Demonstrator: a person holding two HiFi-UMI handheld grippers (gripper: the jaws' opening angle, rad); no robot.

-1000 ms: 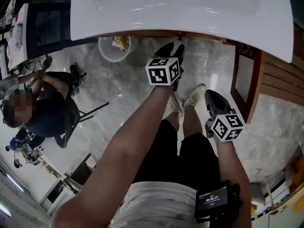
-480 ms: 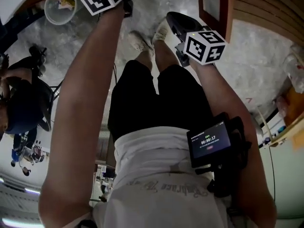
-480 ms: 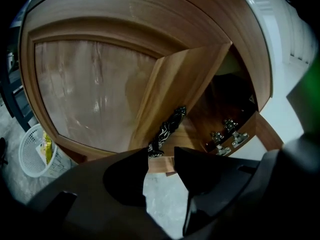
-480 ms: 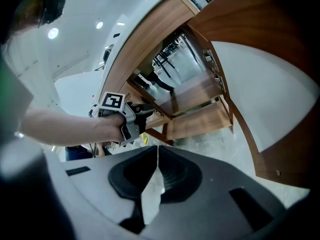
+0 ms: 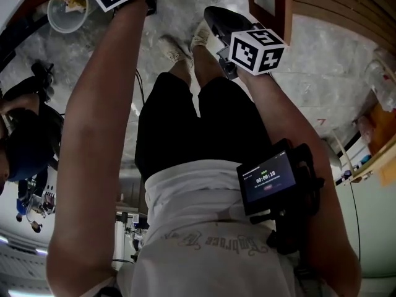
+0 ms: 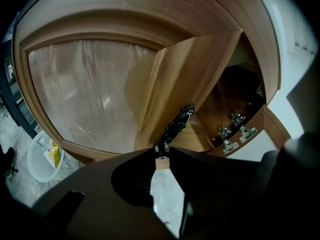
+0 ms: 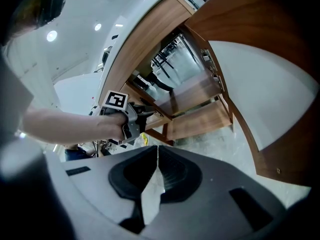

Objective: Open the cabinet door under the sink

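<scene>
The left gripper (image 6: 161, 156) has just been closing its jaws and pinches the bottom end of the black handle (image 6: 176, 126) on the brown cabinet door (image 6: 190, 74), which stands partly open, while the right gripper (image 7: 156, 149) waits nearby with its jaws together, holding nothing.

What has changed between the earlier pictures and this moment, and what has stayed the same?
The left gripper has just been closing its jaws, and they now clamp the lower end of the black door handle. The head camera tipped further down, so the white sink has almost left that view. The right gripper stayed shut and empty, and the right cabinet door stayed open.
</scene>
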